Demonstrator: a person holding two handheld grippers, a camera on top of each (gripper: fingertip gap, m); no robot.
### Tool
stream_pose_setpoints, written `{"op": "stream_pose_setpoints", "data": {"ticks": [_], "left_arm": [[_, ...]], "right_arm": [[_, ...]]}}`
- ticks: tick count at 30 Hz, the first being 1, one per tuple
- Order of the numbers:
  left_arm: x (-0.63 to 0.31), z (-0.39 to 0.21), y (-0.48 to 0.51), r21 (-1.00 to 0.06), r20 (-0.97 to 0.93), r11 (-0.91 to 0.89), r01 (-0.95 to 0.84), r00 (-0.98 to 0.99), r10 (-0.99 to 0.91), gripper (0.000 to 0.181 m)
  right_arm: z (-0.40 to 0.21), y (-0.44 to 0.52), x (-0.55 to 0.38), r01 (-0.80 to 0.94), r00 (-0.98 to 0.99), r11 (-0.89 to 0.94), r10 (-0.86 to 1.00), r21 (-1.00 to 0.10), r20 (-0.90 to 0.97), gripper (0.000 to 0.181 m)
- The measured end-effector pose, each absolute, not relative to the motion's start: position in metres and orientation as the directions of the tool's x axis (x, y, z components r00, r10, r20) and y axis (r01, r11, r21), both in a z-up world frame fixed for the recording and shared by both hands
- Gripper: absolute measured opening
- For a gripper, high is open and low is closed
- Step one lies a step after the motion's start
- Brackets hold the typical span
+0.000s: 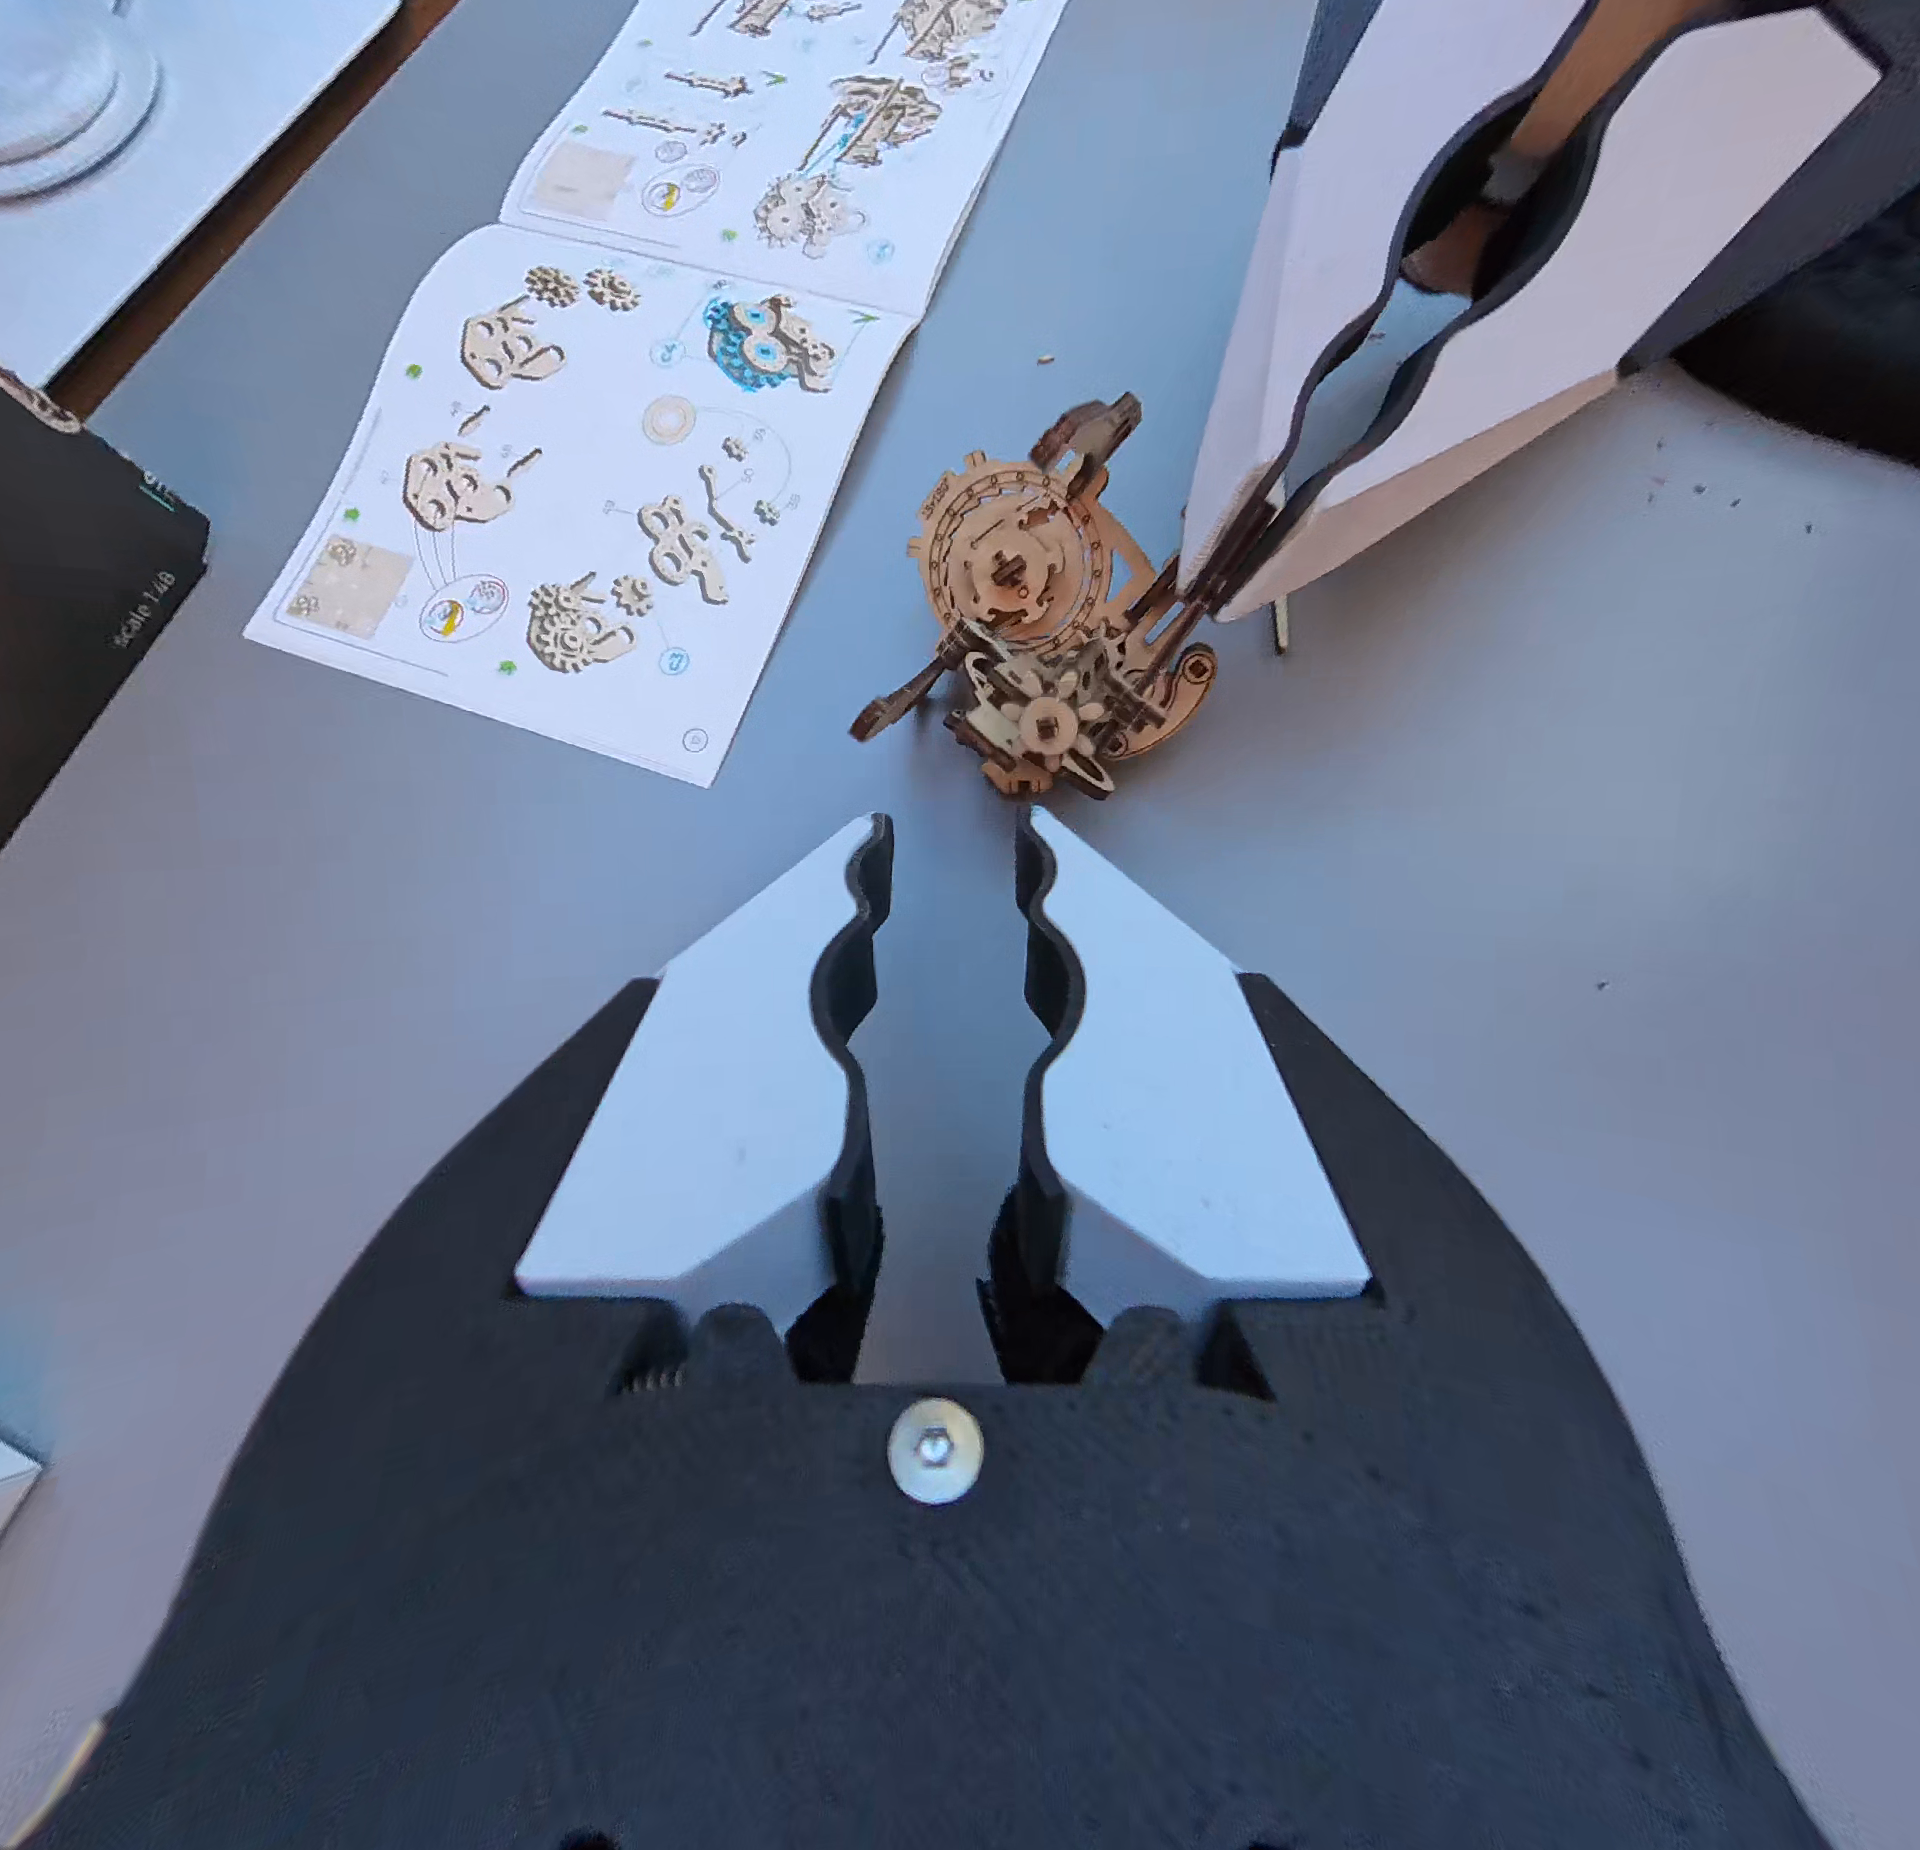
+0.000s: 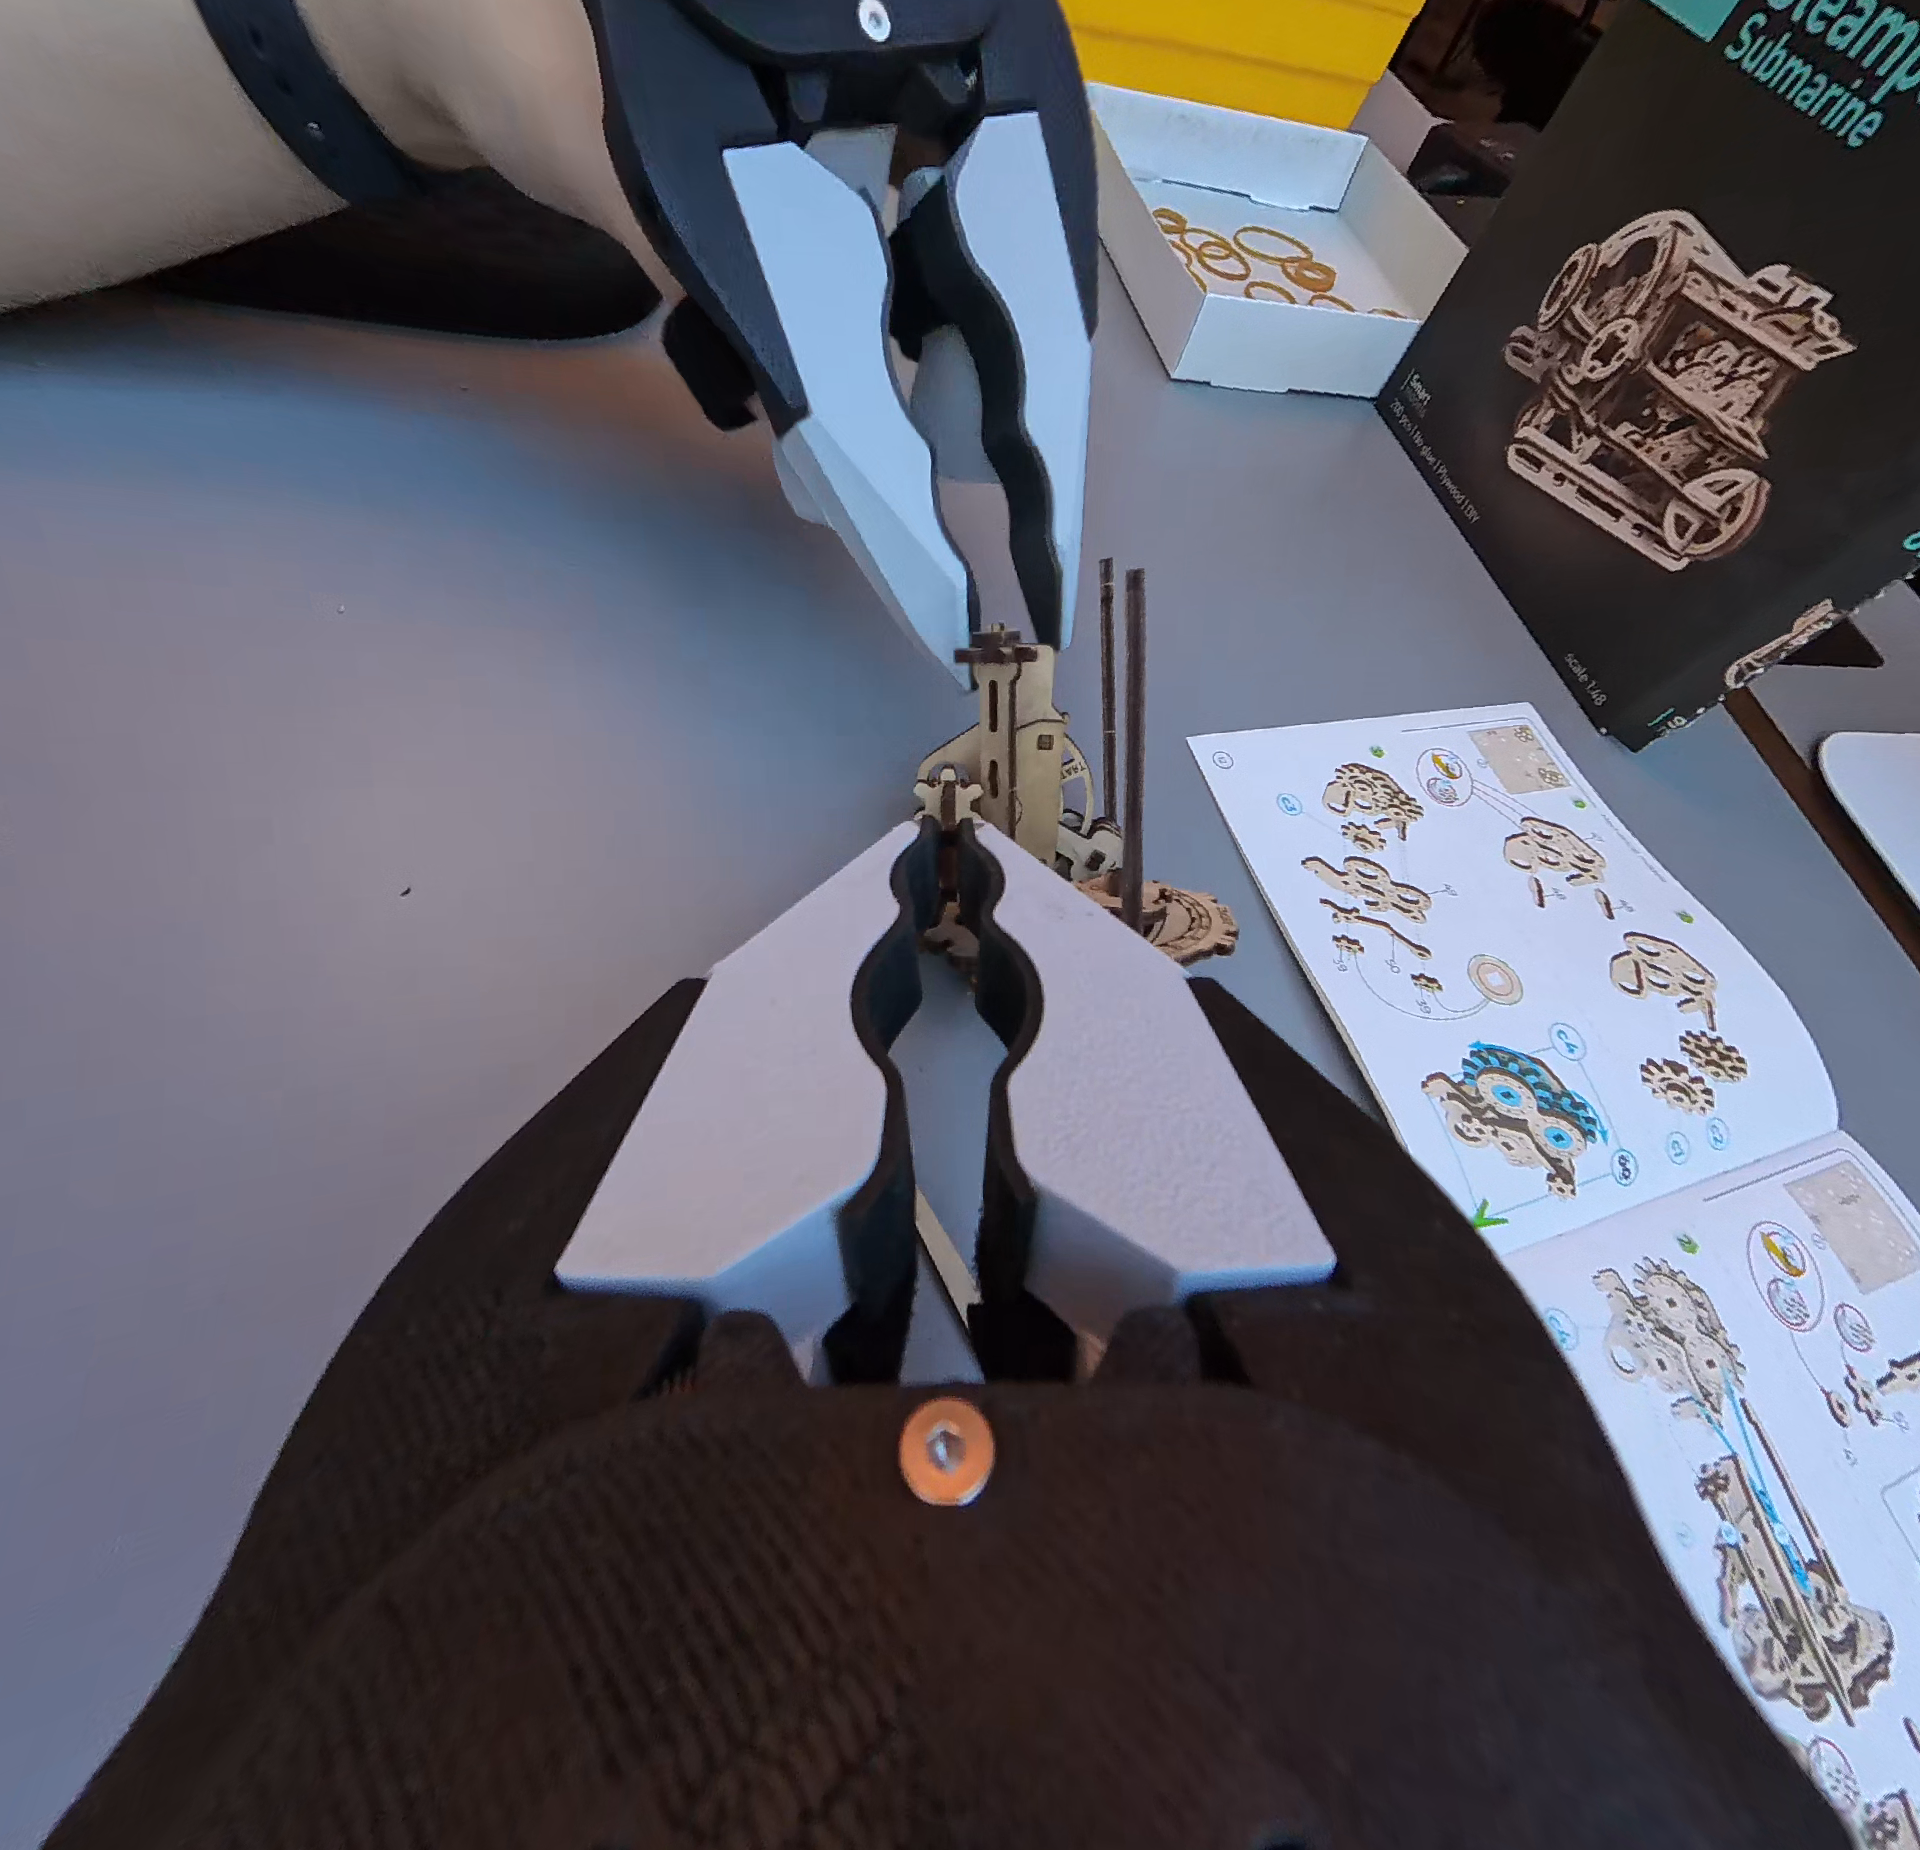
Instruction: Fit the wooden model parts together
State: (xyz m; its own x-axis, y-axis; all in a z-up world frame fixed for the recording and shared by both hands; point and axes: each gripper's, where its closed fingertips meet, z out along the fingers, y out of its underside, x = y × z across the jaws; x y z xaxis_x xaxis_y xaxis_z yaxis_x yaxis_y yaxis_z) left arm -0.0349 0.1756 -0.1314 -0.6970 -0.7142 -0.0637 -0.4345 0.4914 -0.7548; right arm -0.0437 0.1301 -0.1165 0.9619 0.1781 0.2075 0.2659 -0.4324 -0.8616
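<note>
A partly built wooden model (image 1: 1023, 595) with gears and a ring dial stands on the grey table (image 1: 1455, 969). My right gripper (image 2: 948, 829) is shut on a thin upright part at the model's side; it shows in the left wrist view (image 1: 1231, 574) coming down from the upper right. My left gripper (image 1: 954, 821) is open and empty, with its tips just short of the model. In the right wrist view, the left gripper (image 2: 1003, 626) hangs right over the model's (image 2: 1023, 751) dark top piece. Two dark rods (image 2: 1132, 740) stand beside it.
An open instruction booklet (image 1: 582, 481) lies left of the model. A black kit box (image 2: 1683, 366) stands behind it. A white tray (image 2: 1278, 346) with tan rings and a yellow bin (image 2: 1226, 24) sit at the back. A person's arm (image 2: 156, 117) rests on the table. Tip to tip, the grippers are about 6 cm apart.
</note>
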Motion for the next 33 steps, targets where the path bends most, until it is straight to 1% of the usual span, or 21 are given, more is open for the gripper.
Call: {"op": "stream_pose_setpoints", "data": {"ticks": [1,5,10,14,20,28,33], "left_arm": [[-0.033,-0.135,0.175,-0.744,-0.087,0.518,-0.421,-0.708,-0.701,0.022],[-0.03,-0.142,0.169,-0.751,-0.103,0.545,-0.373,-0.749,-0.655,0.02],[-0.031,-0.141,0.164,-0.75,-0.156,0.58,-0.319,-0.766,-0.623,0.005],[-0.033,-0.139,0.156,-0.769,-0.145,0.566,-0.298,-0.781,-0.608,0.0],[-0.036,-0.14,0.149,-0.768,-0.142,0.573,-0.287,-0.796,-0.589,0.0],[-0.038,-0.147,0.149,-0.756,-0.139,0.582,-0.299,-0.796,-0.589,0.0],[-0.04,-0.152,0.148,-0.747,-0.137,0.591,-0.306,-0.798,-0.586,0.0]], "right_arm": [[-0.117,0.131,-0.043,0.261,0.963,-0.434,0.175,-0.862,0.204,0.0],[-0.117,0.131,-0.043,0.258,0.964,-0.438,0.172,-0.861,0.201,0.0],[-0.119,0.133,-0.044,0.274,0.959,-0.438,0.186,-0.856,0.212,0.0],[-0.12,0.133,-0.045,0.286,0.956,-0.439,0.187,-0.852,0.224,0.0],[-0.12,0.132,-0.043,0.299,0.953,-0.438,0.18,-0.848,0.243,0.0],[-0.122,0.134,-0.043,0.286,0.956,-0.453,0.189,-0.844,0.223,0.0],[-0.124,0.136,-0.046,0.37,0.927,-0.464,0.237,-0.805,0.289,0.0]]}}
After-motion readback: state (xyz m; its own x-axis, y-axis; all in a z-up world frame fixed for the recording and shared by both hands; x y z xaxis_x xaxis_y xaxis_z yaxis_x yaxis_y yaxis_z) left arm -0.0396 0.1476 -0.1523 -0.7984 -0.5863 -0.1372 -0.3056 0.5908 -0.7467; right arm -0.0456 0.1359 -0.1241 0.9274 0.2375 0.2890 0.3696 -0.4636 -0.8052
